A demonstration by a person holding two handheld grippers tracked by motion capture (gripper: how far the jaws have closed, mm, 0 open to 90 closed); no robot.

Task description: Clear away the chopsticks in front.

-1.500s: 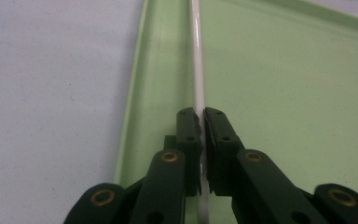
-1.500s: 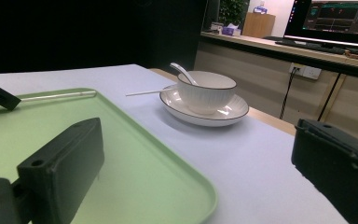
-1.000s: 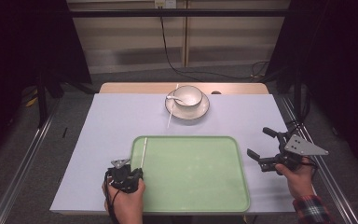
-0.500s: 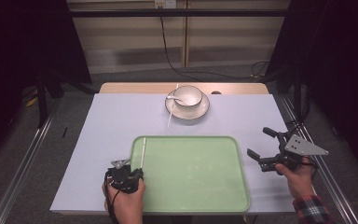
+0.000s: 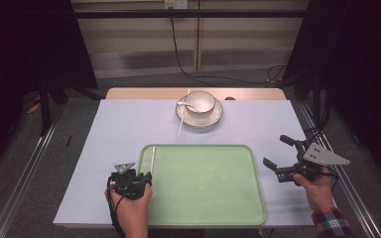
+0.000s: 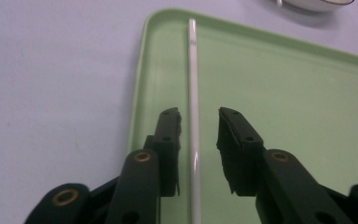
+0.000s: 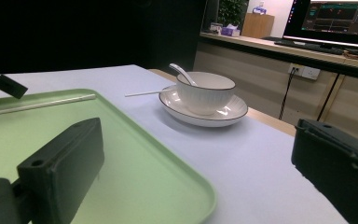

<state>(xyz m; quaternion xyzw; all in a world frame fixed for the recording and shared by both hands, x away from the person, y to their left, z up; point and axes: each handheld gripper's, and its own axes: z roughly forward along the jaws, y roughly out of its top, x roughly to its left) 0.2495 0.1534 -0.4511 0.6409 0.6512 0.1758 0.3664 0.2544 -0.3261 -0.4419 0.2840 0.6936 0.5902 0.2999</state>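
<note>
- Two grippers are at the near edge of the table: the left gripper (image 5: 129, 182) at about 7 o'clock, the right gripper (image 5: 290, 161) at about 4 o'clock.
- Left jaws stand apart, straddling a thin white chopstick (image 6: 194, 116) that lies along the left inner edge of the green tray (image 5: 203, 208); nothing is pinched yet, judging from the gaps on either side in the left gripper view.
- Right jaws gape wide and hold nothing, hovering just off the tray's right rim above the lilac table cover (image 5: 104, 129).
- To grip well, I would centre the stick between the pads, lower until the tips nearly meet the tray floor, then close squarely; a thin round stick can roll or skid against the tray wall.
- Farther off, at 12 o'clock, a white bowl (image 5: 200, 101) with a spoon (image 5: 183, 104) sits on a saucer (image 5: 213, 119), and a second chopstick (image 5: 180, 126) leans off the saucer toward the tray.
</note>
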